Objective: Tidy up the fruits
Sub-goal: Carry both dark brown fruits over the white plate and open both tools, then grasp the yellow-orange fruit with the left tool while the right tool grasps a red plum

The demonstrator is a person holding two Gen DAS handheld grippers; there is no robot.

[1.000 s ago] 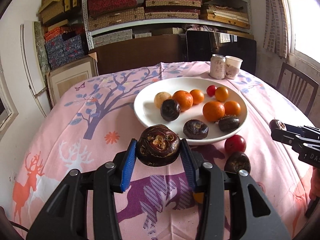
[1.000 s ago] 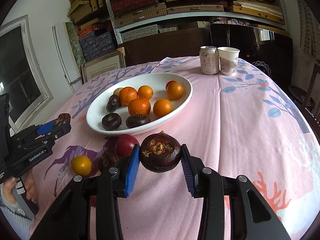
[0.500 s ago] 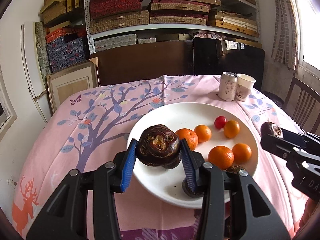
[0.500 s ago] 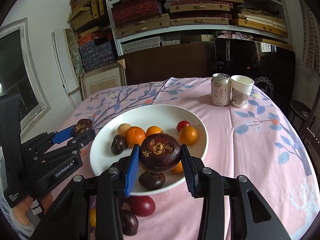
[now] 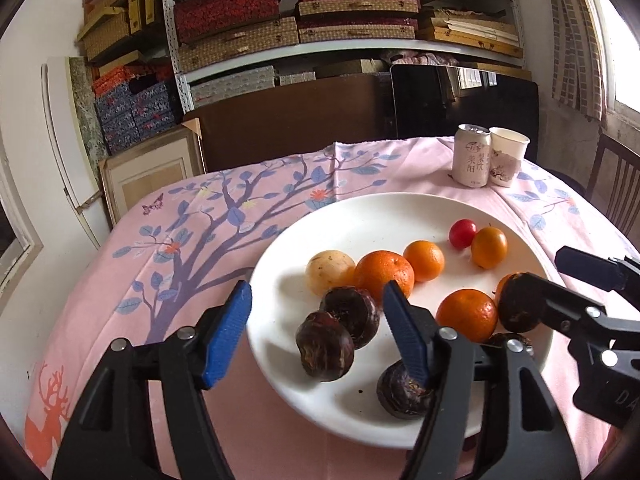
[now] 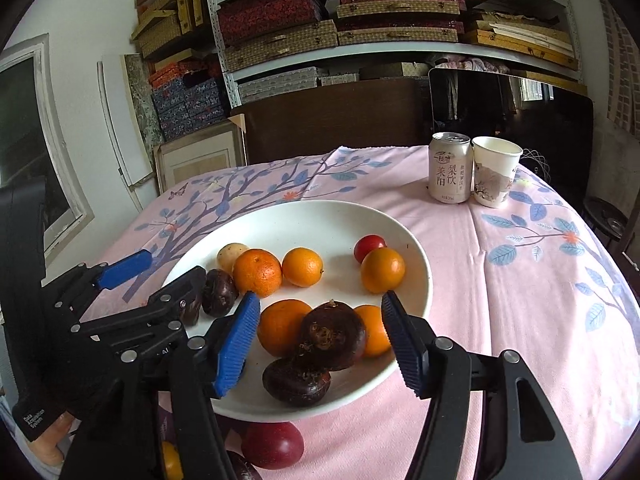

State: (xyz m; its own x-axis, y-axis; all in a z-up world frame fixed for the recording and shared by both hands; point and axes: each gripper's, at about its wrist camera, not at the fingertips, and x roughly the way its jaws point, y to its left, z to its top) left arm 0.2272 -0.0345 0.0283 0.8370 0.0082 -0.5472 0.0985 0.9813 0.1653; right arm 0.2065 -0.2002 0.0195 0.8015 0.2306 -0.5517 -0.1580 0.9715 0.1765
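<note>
Left wrist view first: our left gripper [image 5: 316, 328] has its jaws opening, blue pads clear of the dark water chestnut [image 5: 325, 346] that lies between them on the white plate [image 5: 360, 216], touching a second dark one [image 5: 352, 312] just behind; further back sit a pale fruit [image 5: 330, 273], several oranges [image 5: 385, 274] and a small red fruit [image 5: 462, 233]; beyond the plate, on the pink tablecloth [image 5: 192, 248], a can [image 5: 472, 156] touches a paper cup [image 5: 507, 156]. From the right wrist, our right gripper [image 6: 318, 342] is likewise opening; a dark chestnut [image 6: 333, 335] sits between its pads, untouched (it leans on another dark one [image 6: 297, 380] nearer us); a red fruit [image 6: 274, 445] lies off the plate, near its closest rim.
</note>
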